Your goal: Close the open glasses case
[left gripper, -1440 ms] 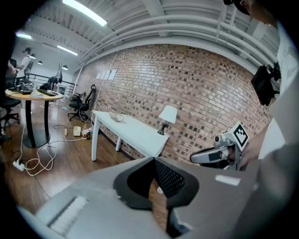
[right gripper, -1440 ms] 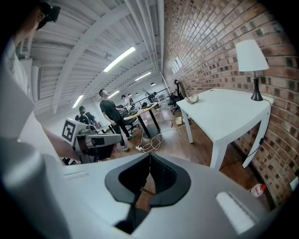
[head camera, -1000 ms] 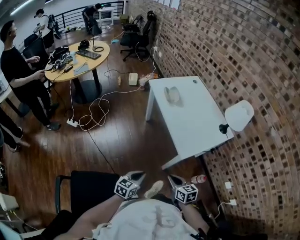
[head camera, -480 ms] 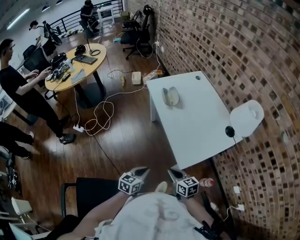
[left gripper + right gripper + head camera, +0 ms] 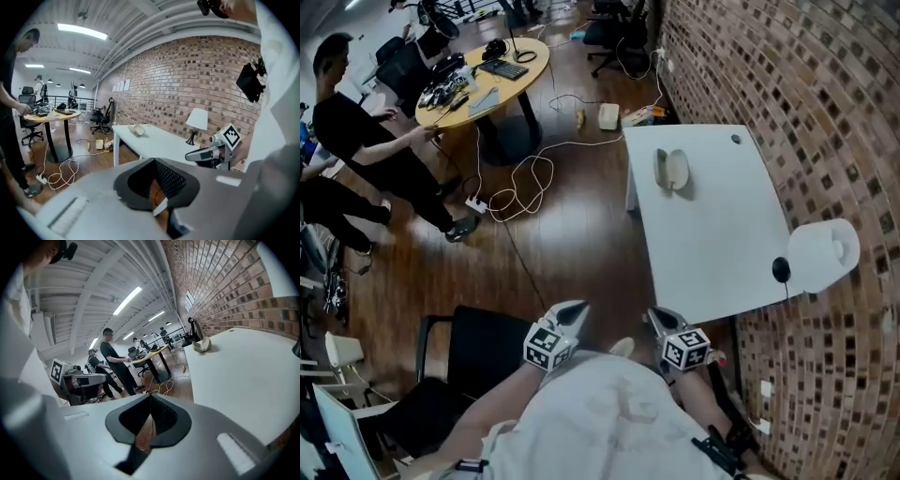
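I hold my left gripper (image 5: 571, 310) and my right gripper (image 5: 657, 319) close against my body, side by side, both pointing towards the white rectangular surface (image 5: 712, 239) ahead. The fingers of the left one are pressed together at their tips with nothing between them, and the fingers of the right one are likewise closed on nothing. The open, cream-coloured clamshell glasses case (image 5: 672, 170) lies on the far part of the surface near its far left corner, its two halves spread apart, well away from both grippers. A lamp with a white shade (image 5: 826, 255) and a black base stands at the surface's right edge, against the brick wall (image 5: 806, 84). A black chair (image 5: 478, 361) stands on the dark wooden floor just below my left gripper.
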A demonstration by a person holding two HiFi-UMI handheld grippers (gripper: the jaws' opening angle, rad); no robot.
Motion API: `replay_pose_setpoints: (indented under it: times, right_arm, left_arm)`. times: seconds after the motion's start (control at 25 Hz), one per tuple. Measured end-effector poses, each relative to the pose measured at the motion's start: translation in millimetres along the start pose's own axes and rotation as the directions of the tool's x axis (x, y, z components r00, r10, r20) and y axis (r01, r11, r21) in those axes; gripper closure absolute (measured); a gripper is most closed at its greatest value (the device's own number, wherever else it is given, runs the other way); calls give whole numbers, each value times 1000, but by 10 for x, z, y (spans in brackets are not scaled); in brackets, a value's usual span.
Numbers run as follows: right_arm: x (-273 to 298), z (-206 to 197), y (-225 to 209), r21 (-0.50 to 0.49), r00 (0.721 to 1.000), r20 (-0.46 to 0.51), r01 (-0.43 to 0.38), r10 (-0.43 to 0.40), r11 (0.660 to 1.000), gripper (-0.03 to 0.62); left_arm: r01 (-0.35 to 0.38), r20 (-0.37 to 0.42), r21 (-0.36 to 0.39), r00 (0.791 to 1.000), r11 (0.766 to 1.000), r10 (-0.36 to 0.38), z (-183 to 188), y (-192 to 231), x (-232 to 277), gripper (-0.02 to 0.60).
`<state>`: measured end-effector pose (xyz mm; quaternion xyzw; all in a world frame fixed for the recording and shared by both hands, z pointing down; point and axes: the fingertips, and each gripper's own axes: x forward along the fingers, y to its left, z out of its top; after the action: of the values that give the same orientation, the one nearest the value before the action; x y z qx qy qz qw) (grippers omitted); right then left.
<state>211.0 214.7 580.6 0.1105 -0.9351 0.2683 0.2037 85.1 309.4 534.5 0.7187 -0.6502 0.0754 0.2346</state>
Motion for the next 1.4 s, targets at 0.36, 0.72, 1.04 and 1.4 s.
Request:
replay_pose_setpoints:
  times: [0.36, 0.72, 1.04, 1.4]
  right_arm:
    - [199, 523, -25, -28, 996, 87, -15, 17, 1000, 585]
    - [318, 761, -346, 18, 990, 114, 78, -80, 997, 585]
    - [694, 1262, -596, 37, 964, 157, 212, -215, 977, 585]
    - [1172, 1566, -581, 55, 936, 163, 307, -312, 950, 585]
  left_arm:
    - [111, 1, 69, 994, 991, -111, 425, -159, 569, 577]
    - [246, -37, 149, 969, 958, -243, 726, -97, 1132, 577]
    - [361, -64, 184, 933, 914, -355, 1088, 438, 1589, 577]
    - [412, -88, 126, 911, 903, -403, 1250, 1174, 1699, 577]
